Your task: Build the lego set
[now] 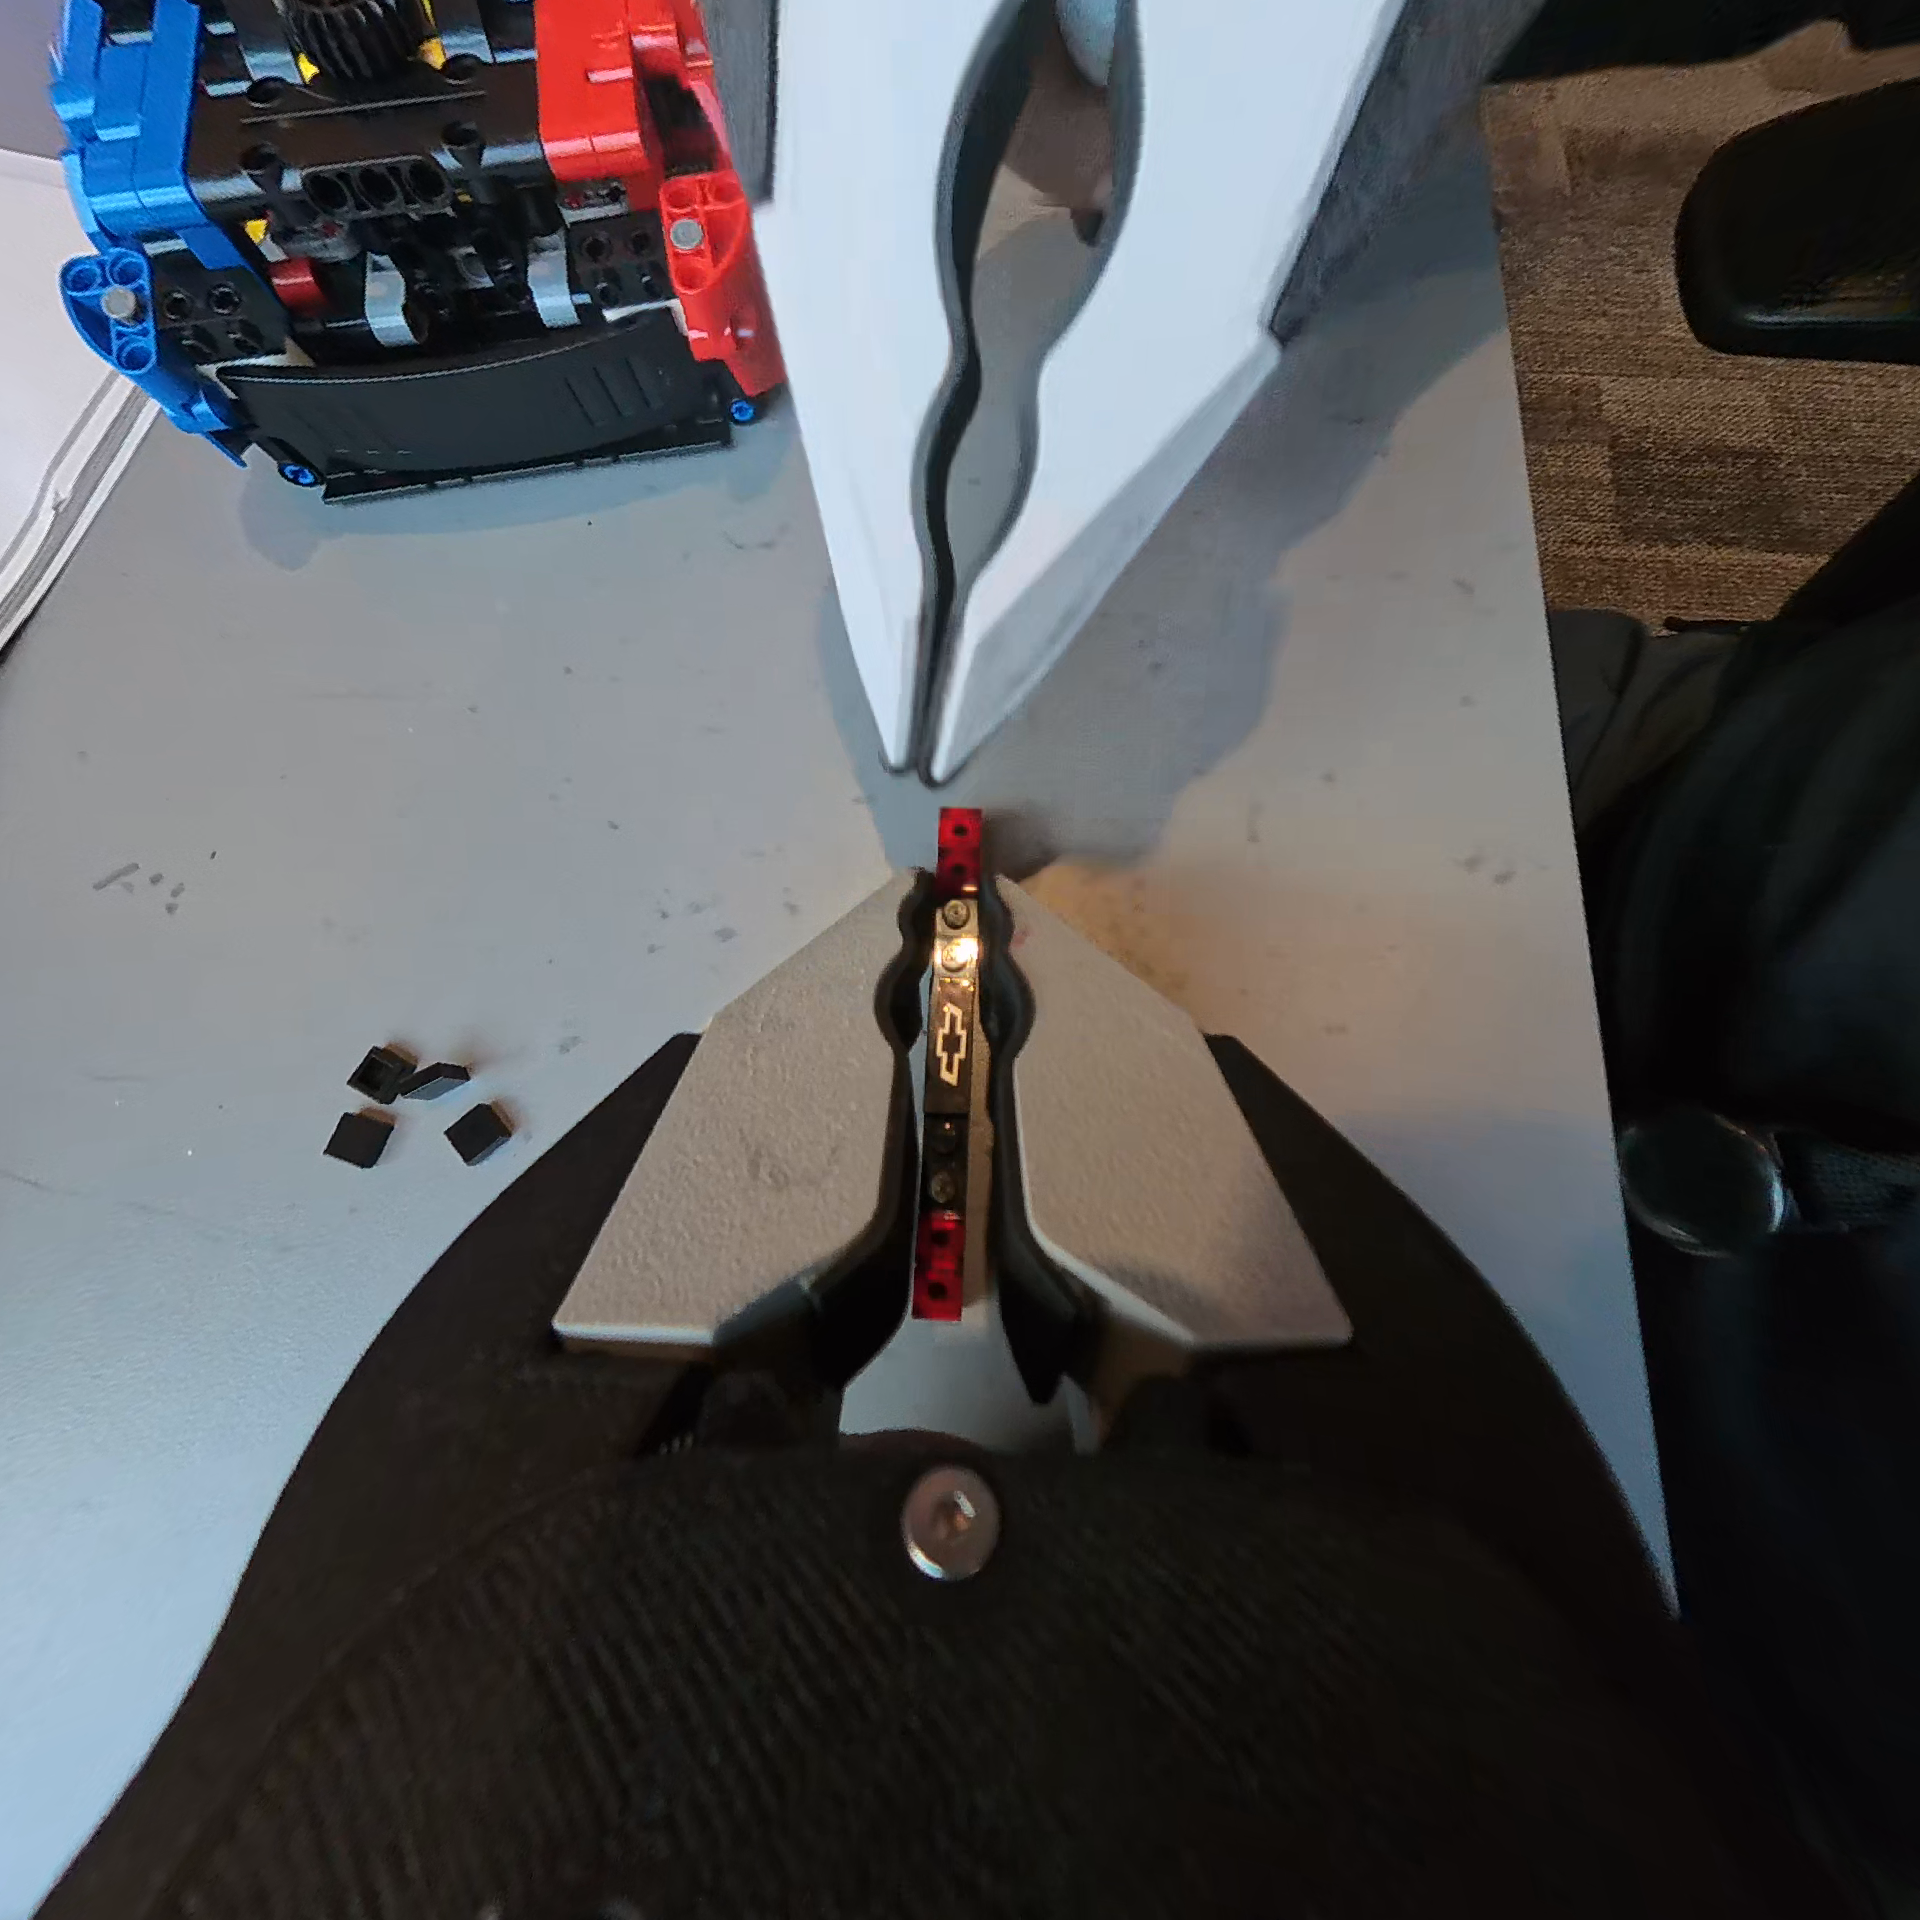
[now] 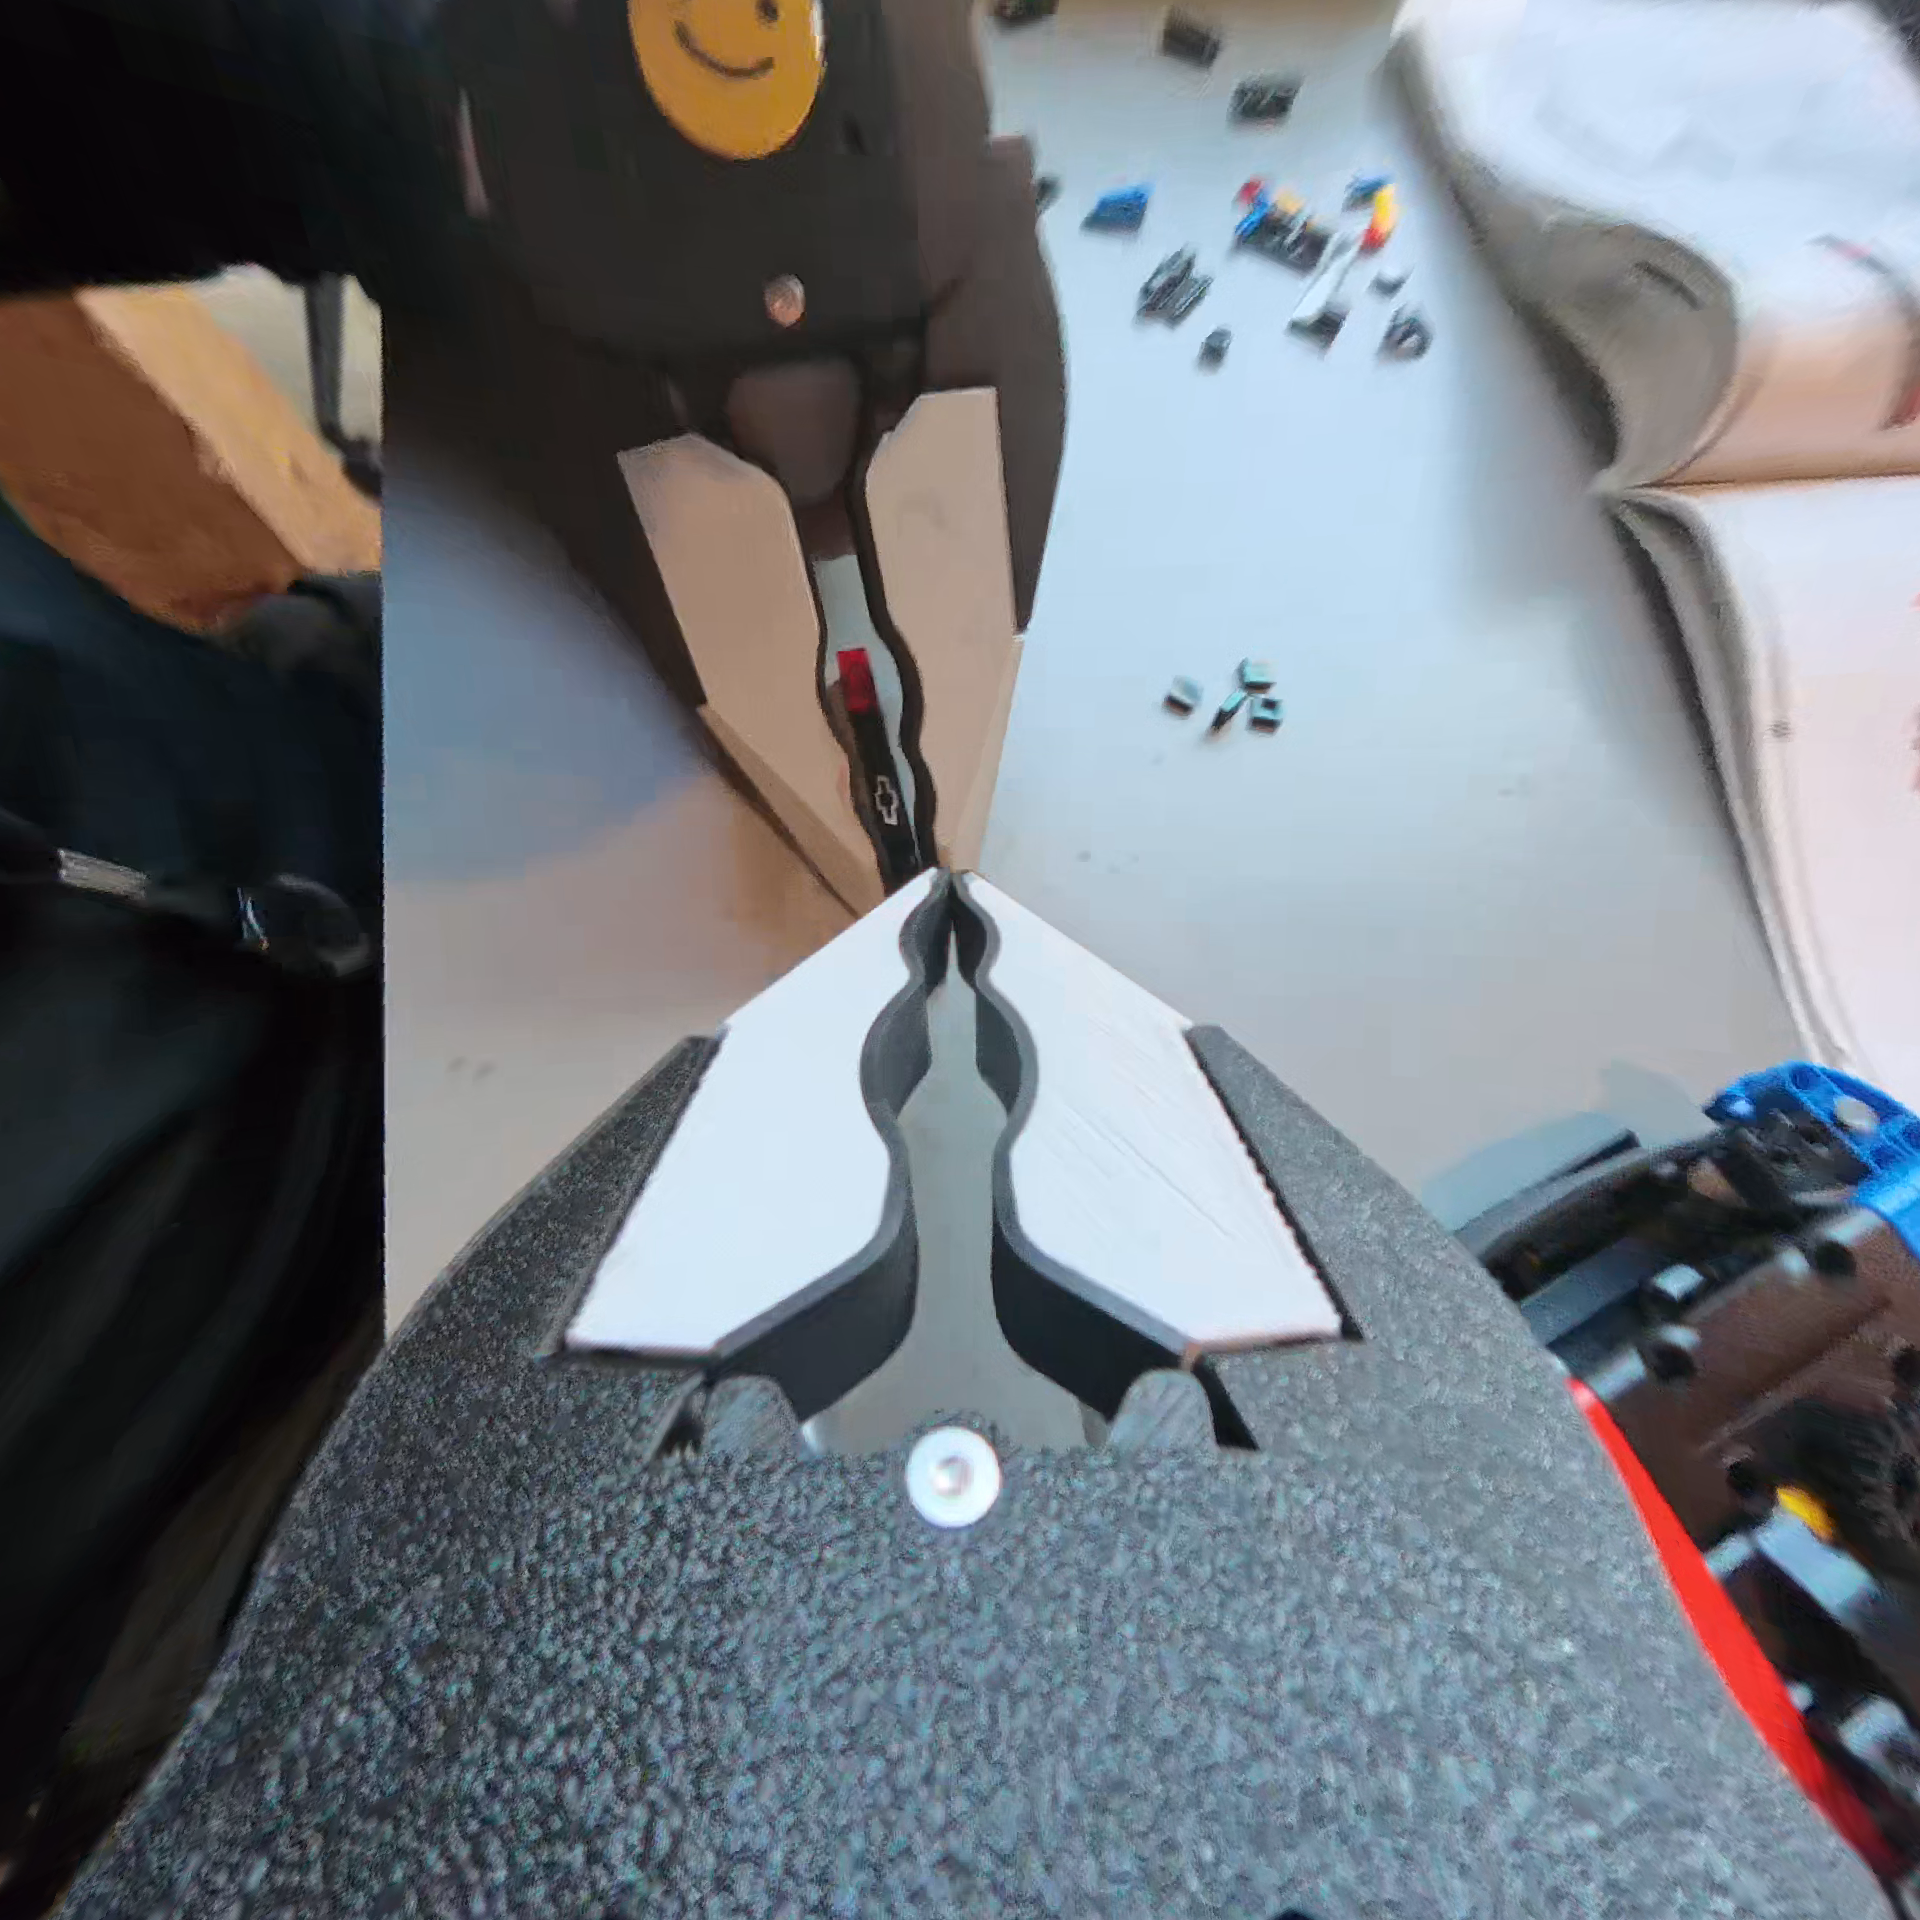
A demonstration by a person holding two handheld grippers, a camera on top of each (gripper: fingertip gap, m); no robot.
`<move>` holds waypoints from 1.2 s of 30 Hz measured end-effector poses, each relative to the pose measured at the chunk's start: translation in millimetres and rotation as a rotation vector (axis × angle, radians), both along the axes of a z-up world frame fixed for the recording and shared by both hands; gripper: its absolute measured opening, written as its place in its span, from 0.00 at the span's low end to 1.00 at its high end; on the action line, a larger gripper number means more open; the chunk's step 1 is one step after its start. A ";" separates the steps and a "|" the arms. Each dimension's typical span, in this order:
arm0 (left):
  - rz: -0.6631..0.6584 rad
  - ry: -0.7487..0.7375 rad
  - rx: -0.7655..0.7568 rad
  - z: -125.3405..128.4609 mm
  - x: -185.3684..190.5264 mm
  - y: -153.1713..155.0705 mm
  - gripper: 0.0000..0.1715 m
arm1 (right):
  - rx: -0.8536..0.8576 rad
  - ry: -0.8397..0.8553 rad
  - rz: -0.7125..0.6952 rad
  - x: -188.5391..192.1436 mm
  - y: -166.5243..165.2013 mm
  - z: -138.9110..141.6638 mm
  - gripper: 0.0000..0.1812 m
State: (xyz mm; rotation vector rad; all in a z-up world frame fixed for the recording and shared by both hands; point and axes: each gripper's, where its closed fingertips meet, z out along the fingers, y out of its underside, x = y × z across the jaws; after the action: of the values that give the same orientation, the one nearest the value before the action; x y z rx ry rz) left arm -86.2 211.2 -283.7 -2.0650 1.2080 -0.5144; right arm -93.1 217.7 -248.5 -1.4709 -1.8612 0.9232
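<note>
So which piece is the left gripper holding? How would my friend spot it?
Start at the big blue, black and red lego model at the back of the grey table, then come forward to the left gripper. Squeezed between its fingers is a long thin beam. Unlike the small all-black pieces nearby, it is black with red ends.

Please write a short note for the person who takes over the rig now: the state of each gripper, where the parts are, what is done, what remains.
Left gripper: shut on the long black and red beam, red end past the fingertips.
Right gripper: shut, holding nothing, tips just off that red end.
Partly built blue, black and red model stands on the table; four small black tiles lie beside the left gripper, more loose parts farther off.
Done: beam picked up.
Left: attach it to the model, probably then the tiles.
</note>
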 end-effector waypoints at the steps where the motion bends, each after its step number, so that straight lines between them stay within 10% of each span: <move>1: -0.001 0.002 0.002 0.1 -0.3 -0.1 0.02 | -0.002 0.010 -0.022 3.3 3.3 0.2 0.00; 19: 0.133 0.092 0.009 26.0 -44.3 -11.7 0.20 | 0.093 0.072 -0.139 21.6 24.4 -8.1 0.05; 36: 0.063 0.249 0.194 5.0 -46.7 -4.0 0.03 | 0.146 0.138 -0.110 17.6 18.2 -0.3 0.09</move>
State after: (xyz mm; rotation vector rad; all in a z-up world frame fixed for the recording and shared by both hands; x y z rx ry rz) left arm -132.9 207.2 -278.7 -2.0333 1.2743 -0.1062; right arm -75.5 235.9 -248.8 -1.3712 -1.6937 0.7979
